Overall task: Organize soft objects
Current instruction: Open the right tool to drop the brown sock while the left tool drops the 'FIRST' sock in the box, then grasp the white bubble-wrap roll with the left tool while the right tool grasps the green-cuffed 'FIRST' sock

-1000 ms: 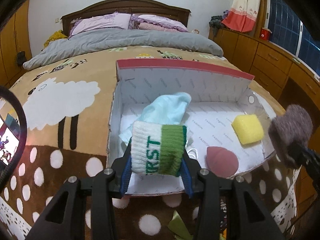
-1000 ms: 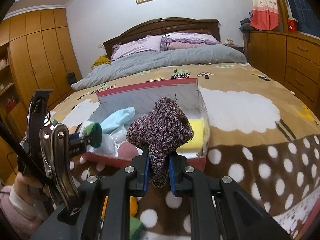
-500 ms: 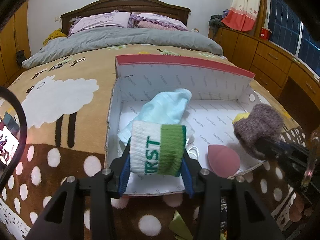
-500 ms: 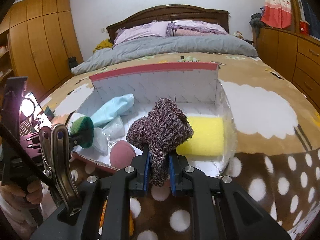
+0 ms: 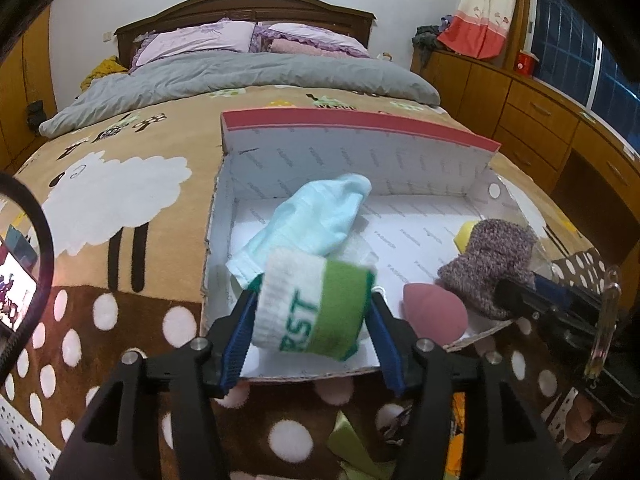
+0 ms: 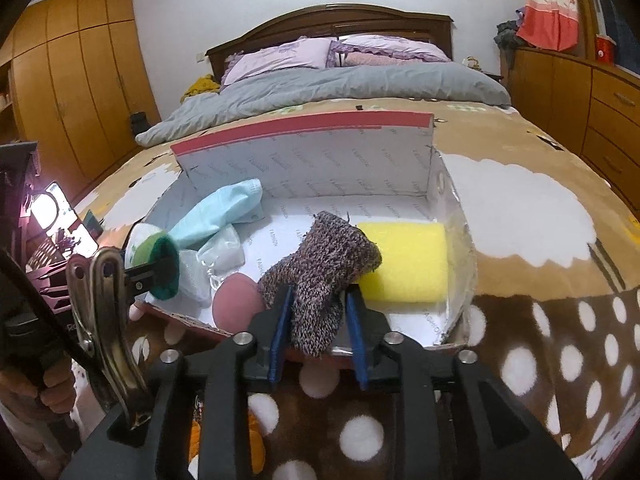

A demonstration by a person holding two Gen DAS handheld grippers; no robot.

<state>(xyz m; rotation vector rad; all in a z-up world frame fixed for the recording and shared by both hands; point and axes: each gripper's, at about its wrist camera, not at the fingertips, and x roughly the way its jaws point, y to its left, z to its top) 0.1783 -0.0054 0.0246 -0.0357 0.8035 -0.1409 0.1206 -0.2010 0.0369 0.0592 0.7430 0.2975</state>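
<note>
A white cardboard box (image 5: 360,156) (image 6: 308,160) with a red rim sits on the bed. Inside lie a light blue sock (image 5: 316,216) (image 6: 220,212), a pink sponge (image 5: 434,314) (image 6: 236,300) and a yellow sponge (image 6: 404,260). My left gripper (image 5: 312,320) holds a rolled white-and-green sock (image 5: 312,308) (image 6: 154,258) over the box's near left edge, with its jaws spread wider than before. My right gripper (image 6: 316,316) has its jaws parted around a purple knit sock (image 6: 320,276) (image 5: 488,264), which sags over the box's near edge beside the yellow sponge.
The box stands on a brown blanket (image 6: 520,208) with sheep and white dots. A grey duvet (image 5: 240,76) and pillows lie beyond. Wooden drawers (image 5: 540,120) line the right. A lit phone screen (image 6: 52,216) stands at the left. Green and orange items (image 5: 352,448) lie below the box.
Both grippers have moved forward to the box. The right jaws have widened around the purple sock, which has drooped into the box. The left jaws have also spread and the green sock has tilted.
</note>
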